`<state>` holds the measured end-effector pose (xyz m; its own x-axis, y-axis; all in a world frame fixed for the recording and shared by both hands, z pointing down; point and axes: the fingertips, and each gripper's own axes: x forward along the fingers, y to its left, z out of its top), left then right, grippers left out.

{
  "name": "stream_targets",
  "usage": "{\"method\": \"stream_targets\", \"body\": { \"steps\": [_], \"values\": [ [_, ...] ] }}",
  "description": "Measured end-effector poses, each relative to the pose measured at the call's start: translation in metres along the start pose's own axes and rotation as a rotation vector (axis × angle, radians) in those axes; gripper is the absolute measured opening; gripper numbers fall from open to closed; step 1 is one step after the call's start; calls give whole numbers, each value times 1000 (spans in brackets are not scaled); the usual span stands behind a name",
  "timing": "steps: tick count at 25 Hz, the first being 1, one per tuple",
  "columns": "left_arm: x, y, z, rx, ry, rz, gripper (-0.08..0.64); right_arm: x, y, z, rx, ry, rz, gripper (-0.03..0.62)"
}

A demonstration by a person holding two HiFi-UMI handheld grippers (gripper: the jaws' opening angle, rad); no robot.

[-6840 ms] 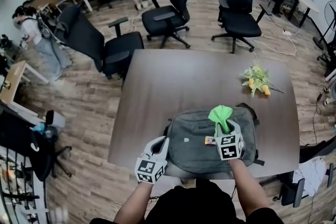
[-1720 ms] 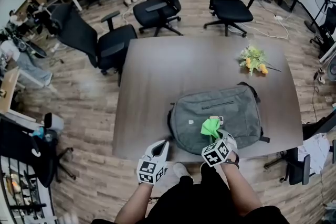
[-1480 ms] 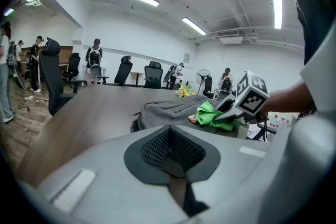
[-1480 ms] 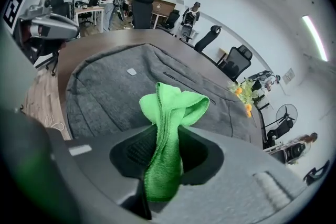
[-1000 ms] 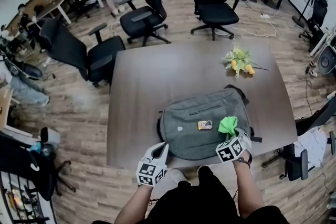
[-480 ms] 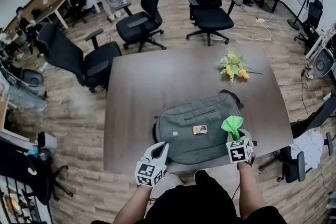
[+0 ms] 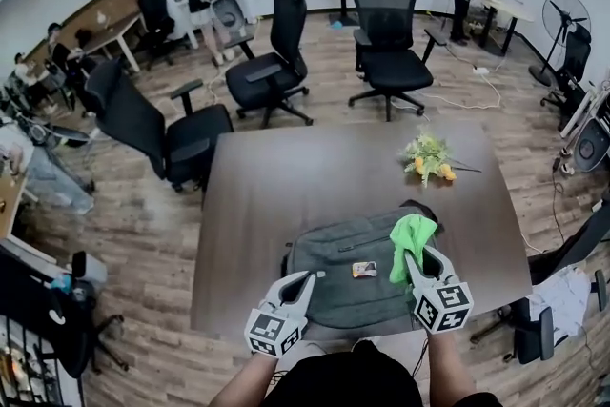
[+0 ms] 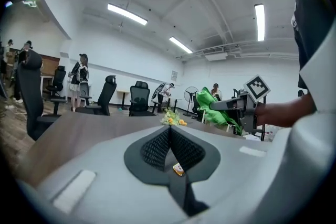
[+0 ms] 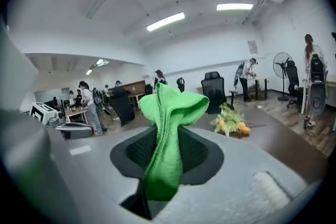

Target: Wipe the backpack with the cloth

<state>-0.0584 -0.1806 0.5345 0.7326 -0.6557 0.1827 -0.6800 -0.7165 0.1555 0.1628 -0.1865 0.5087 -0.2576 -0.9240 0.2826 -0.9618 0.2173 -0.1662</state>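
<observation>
My right gripper (image 7: pixel 417 262) pinches the green cloth (image 7: pixel 412 236) tight between its jaws. In the right gripper view the green cloth (image 9: pixel 168 139) runs up through the jaws and flops open in a soft bunch on top. From the head view the cloth shows over the right end of the gray backpack (image 7: pixel 329 286). I cannot tell if it touches the bag. The backpack lies flat on the brown table (image 7: pixel 286 186), close to the near edge, right in front of me. A small orange tag (image 7: pixel 364 269) sits on top of the bag, just left of the cloth. My left gripper (image 7: pixel 303 281) is at the bag's near left corner. In the left gripper view its jaws are pressed together with nothing in them. A little bunch of yellow flowers (image 7: pixel 429 157) lies on the far right part of the table, well apart from the bag. Black office chairs (image 7: pixel 386 33) stand on the wood floor past the table.
</observation>
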Motion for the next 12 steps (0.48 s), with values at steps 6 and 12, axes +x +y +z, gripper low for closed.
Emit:
{"method": "stream_targets", "body": {
  "steps": [6, 12],
  "values": [
    [2, 9, 68, 62, -126, 34, 15, -15, 34, 85, -131, -295, 71, 104],
    [0, 9, 116, 72, -232, 42, 15, -18, 39, 118, -150, -379, 93, 100]
  ]
}}
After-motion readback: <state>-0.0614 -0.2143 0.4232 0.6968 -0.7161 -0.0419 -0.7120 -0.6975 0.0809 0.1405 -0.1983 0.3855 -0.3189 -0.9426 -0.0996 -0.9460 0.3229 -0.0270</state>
